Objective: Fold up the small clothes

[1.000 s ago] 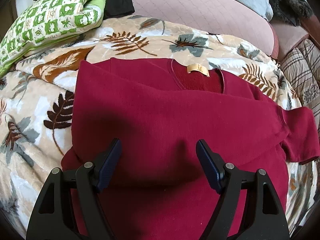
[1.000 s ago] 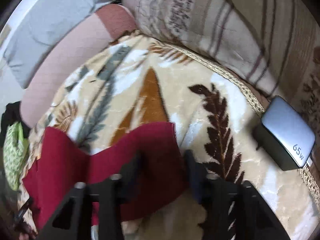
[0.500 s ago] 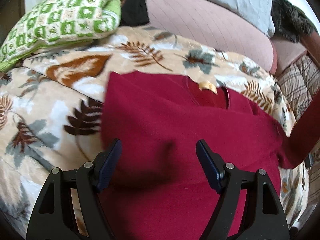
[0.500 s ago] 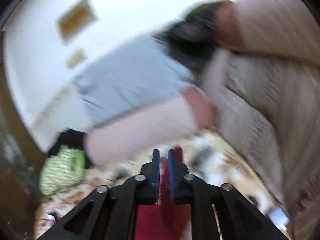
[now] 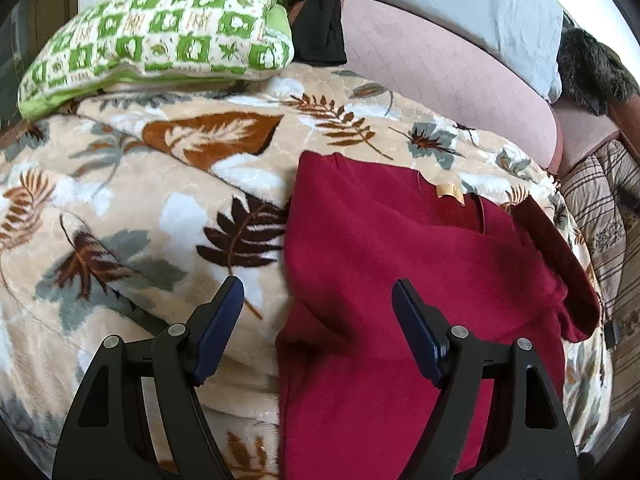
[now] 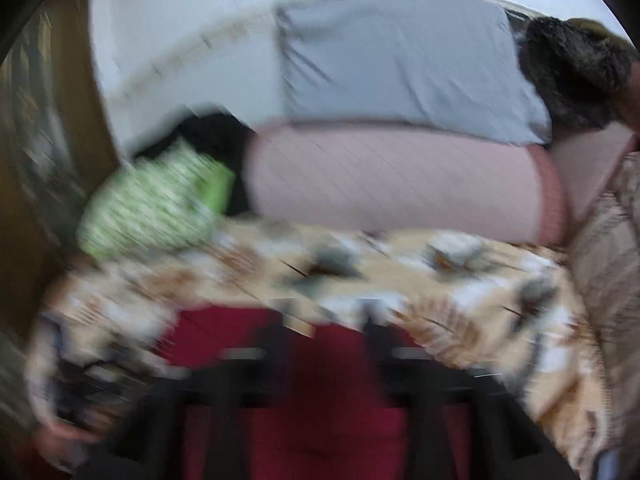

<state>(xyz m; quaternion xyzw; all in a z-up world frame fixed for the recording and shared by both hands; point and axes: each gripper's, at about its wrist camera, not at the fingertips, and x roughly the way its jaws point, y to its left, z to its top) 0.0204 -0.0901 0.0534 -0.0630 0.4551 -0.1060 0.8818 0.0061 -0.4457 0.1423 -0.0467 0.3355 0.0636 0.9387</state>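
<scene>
My left gripper (image 5: 316, 316) hangs wide apart over the red sweater (image 5: 400, 280) on the leaf blanket (image 5: 160, 200). My right gripper (image 6: 324, 344), blurred, has just been opening, nothing between its jaws

Red garment (image 5: 400, 280): matt knit cloth, soft, slightly fuzzy nap; small tan label (image 5: 450, 192) at neck, smooth, faint sheen.
Leaf-print blanket (image 5: 140, 208): plush fleece, quilted, deep pile.
Green-and-white pillow (image 5: 160, 36): woven cloth, matt.
Pink cushion (image 5: 440, 80): stitched cloth in a grid, matt.
Grey pillow (image 5: 480, 4): smooth cloth, creased.
Dark fur item (image 5: 592, 68): shaggy pile.
Left gripper (image 5: 318, 312): black matt plastic, bright metal pins, blue pads (image 5: 220, 320) with a dull sheen.
Right wrist view: blurred, finishes unreadable.
</scene>
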